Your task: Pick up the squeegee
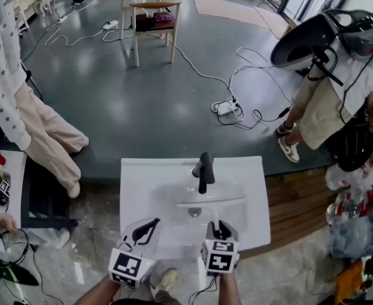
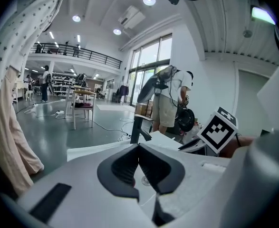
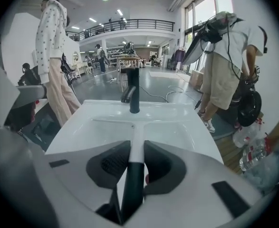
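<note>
Sink (image 1: 142,186) below squeegee (image 1: 211,202), handle within right claw (image 3: 133,145)

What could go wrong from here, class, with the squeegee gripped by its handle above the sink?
1. The right gripper pinches only the handle of the squeegee. The long shaft and blade reach ahead, so it may pivot or slip in the jaws.
2. The blade sits near the faucet, and a forward swing could strike it.
3. The left gripper is shut and empty, so it gives no support.
</note>
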The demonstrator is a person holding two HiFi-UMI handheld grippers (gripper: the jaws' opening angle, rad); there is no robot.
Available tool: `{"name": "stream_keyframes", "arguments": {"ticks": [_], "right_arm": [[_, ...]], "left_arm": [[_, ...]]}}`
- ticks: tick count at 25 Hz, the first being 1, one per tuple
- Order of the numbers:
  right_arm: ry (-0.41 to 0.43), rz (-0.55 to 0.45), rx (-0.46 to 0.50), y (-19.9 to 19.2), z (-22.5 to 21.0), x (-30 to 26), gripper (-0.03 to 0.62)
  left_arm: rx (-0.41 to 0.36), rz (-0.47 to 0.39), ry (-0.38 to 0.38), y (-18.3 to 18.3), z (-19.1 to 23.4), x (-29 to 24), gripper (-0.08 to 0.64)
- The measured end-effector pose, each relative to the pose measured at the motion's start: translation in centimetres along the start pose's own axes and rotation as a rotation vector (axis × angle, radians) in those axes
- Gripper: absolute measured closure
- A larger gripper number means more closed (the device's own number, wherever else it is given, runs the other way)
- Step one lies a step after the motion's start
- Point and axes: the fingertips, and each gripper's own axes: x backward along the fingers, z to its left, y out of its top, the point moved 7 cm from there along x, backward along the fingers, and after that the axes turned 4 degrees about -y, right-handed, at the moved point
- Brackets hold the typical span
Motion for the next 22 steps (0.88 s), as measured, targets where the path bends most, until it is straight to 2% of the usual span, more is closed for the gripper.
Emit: {"name": "stream_keyframes", "arguments": {"ticks": [11, 22], "right_arm": [[-0.004, -0.153, -0.054, -0.8, -0.2, 8.6, 0.506], [-0.016, -0.313, -0.099, -3.9, -1.0, 18.8, 0.506]], "left_arm": [[-0.044, -0.064, 0.001, 0.9, -3.9, 5.3, 0.557], [-0.094, -0.142, 0.0, 1.5, -9.8, 11.4, 0.557]]}}
